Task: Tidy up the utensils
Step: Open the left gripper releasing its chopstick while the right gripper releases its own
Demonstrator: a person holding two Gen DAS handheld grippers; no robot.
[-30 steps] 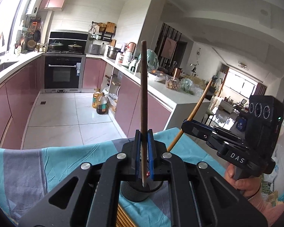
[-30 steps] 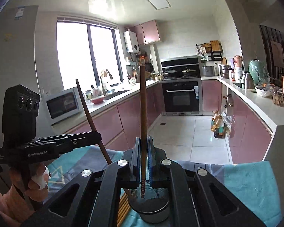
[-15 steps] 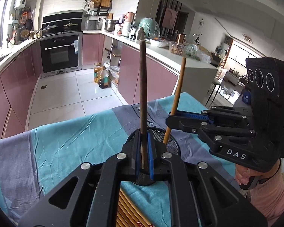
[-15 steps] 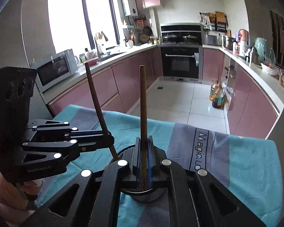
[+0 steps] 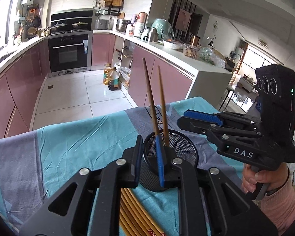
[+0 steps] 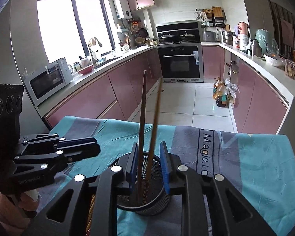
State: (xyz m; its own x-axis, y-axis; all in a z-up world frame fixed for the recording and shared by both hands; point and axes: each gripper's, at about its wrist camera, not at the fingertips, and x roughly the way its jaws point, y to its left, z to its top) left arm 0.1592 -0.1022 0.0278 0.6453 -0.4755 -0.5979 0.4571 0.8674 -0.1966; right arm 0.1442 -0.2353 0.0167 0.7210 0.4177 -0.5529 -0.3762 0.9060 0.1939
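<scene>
Standing near upright in the mesh cup [image 5: 170, 155], both chopsticks [image 5: 150, 98] lean slightly; left tongs [image 5: 149, 161] and right tongs [image 6: 149, 167] just spread, pinching nothing.

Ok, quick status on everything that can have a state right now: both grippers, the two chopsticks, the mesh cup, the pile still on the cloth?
left gripper: open, jaws have just been opening, dark chopstick released
right gripper: open, jaws have just been opening, both sticks between them, untouched
dark chopstick: standing in the cup, leaning
light chopstick: standing in the cup, leaning
mesh cup: upright on the cloth
loose chopsticks: lying flat beside the cup
</scene>
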